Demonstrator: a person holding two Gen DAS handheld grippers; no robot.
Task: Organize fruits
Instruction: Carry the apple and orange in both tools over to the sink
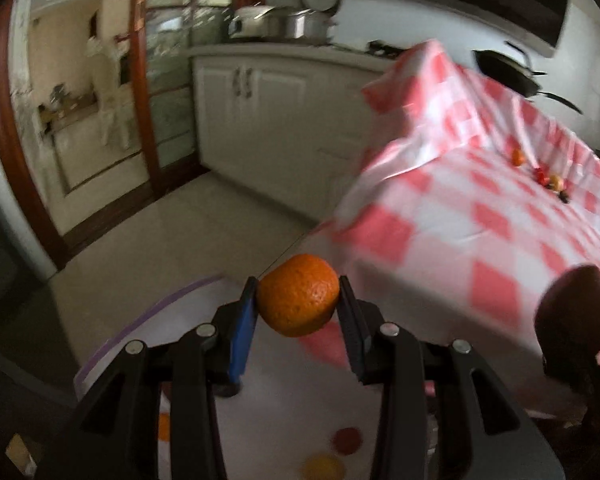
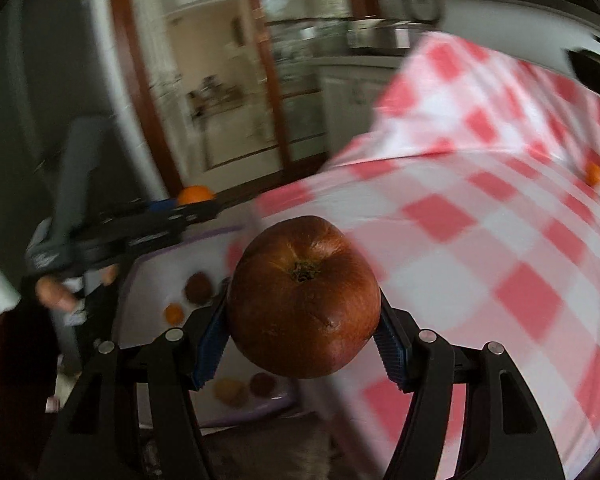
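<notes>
My left gripper (image 1: 299,295) is shut on a small orange mandarin (image 1: 299,295), held above a white tray with a purple rim (image 1: 148,312). My right gripper (image 2: 302,312) is shut on a big reddish-brown round fruit (image 2: 303,296) with a dark stem pit, over the same tray (image 2: 148,280). That fruit also shows at the right edge of the left wrist view (image 1: 572,312). The left gripper with its mandarin (image 2: 195,194) appears at the left of the right wrist view. Several small fruits lie in the tray (image 2: 198,288) (image 1: 346,440).
A table under a red and white checked cloth (image 1: 480,216) fills the right side; a few small fruits (image 1: 548,178) lie at its far end. A hand (image 2: 56,294) grips the left tool. Behind are white kitchen cabinets (image 1: 268,112), pots and a wooden door frame.
</notes>
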